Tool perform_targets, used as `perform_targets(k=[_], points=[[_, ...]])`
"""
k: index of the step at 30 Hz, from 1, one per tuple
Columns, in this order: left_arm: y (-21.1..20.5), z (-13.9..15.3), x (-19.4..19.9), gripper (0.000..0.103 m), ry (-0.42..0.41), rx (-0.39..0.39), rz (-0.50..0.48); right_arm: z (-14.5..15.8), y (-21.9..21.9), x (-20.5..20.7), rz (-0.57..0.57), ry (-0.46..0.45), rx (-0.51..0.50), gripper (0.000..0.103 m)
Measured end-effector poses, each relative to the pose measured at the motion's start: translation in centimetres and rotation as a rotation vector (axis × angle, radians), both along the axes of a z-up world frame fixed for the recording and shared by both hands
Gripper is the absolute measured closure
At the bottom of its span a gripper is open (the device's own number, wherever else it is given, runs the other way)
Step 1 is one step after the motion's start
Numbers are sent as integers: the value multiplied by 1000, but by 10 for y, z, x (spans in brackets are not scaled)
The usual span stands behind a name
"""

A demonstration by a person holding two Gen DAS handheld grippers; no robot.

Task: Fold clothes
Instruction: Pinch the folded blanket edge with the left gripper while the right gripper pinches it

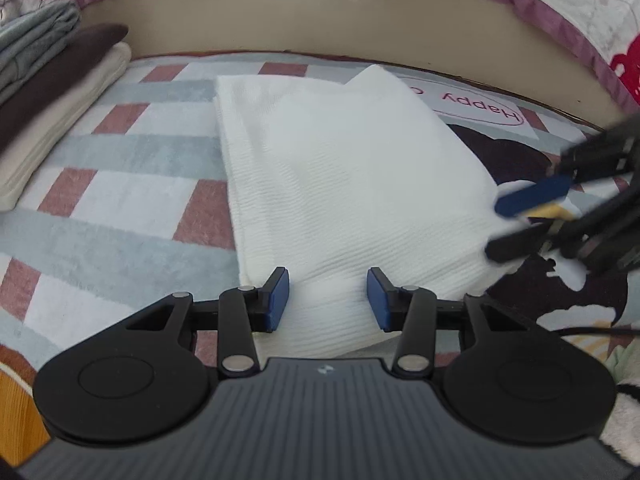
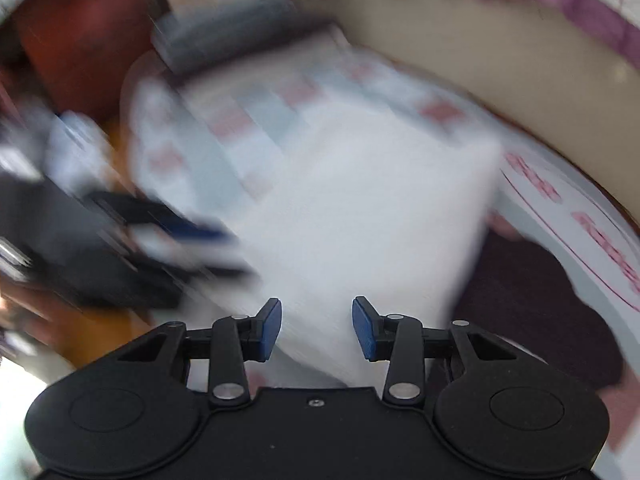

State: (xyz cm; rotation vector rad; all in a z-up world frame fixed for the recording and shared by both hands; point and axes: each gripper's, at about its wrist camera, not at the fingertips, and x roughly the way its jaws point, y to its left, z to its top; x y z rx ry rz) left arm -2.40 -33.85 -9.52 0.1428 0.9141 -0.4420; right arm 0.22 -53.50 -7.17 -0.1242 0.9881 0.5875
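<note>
Hovering over the near edge of a folded white garment [image 1: 340, 200], the left tool [image 1: 328, 300] has its blue pads [image 1: 280, 296] standing apart, with the ribbed cloth lying under the gap and neither pad pressing on it. The garment lies flat as a neat rectangle on a rug [image 1: 120, 168] checked in pink, grey and white, which also bears a dark cartoon figure [image 1: 512, 152] and the word "Happy" just beyond the garment's right side. At the garment's right edge the right tool [image 1: 524, 216] reaches in, blurred, its two fingers spread and nothing visibly pinched between them. The right wrist view is heavily smeared, yet it shows that same tool [image 2: 317, 328] with its pads apart above the white garment [image 2: 360, 220]. Farther left, a stack of folded clothes [image 1: 52, 92] in grey, dark brown and cream rests on the rug. Behind everything runs a beige panel [image 1: 320, 20], topped by purple-trimmed printed fabric [image 1: 560, 8].
</note>
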Motion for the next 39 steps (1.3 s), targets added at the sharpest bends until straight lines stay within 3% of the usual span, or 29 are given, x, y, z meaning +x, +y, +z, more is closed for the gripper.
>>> perform_targets(k=[2, 3, 5, 7, 9, 12, 16, 21, 25, 27, 30, 33, 37, 38, 39], points=[[-3, 4, -1, 50, -9, 83, -37, -6, -1, 2, -10, 25, -44, 56], [-6, 6, 0, 35, -14, 136, -74, -5, -6, 4, -27, 60, -20, 54], [-3, 14, 4, 33, -32, 198, -191, -7, -26, 3, -63, 149, 108, 36], [7, 25, 16, 23, -18, 187, -211, -12, -50, -2, -102, 238, 278, 36], [23, 25, 34, 17, 86, 61, -134, -17, -71, -1, -183, 290, 406, 37], [47, 13, 57, 17, 227, -149, 3, -20, -97, 6, -361, 273, 529, 37], [69, -14, 81, 18, 335, -388, 124, -37, -112, 35, -500, 308, 593, 37], [57, -27, 115, 20, 413, -375, 78, -57, -110, 55, -557, 326, 508, 37], [56, -42, 132, 18, 479, -482, 130, -68, -97, 59, -498, 361, 503, 36], [60, -50, 143, 3, 537, -552, 185, -70, -91, 61, -496, 375, 498, 33], [69, -59, 162, 2, 640, -662, 281, -74, -85, 63, -503, 382, 494, 27], [60, -51, 157, 10, 563, -587, 246, -79, -82, 69, -479, 377, 535, 30], [24, -27, 129, 61, 373, -330, 111, -68, -60, 75, -381, 255, 449, 49], [16, -20, 122, 67, 327, -272, 73, -61, -57, 73, -361, 218, 448, 58], [13, -11, 117, 71, 301, -277, 37, -55, -54, 71, -341, 182, 447, 59]])
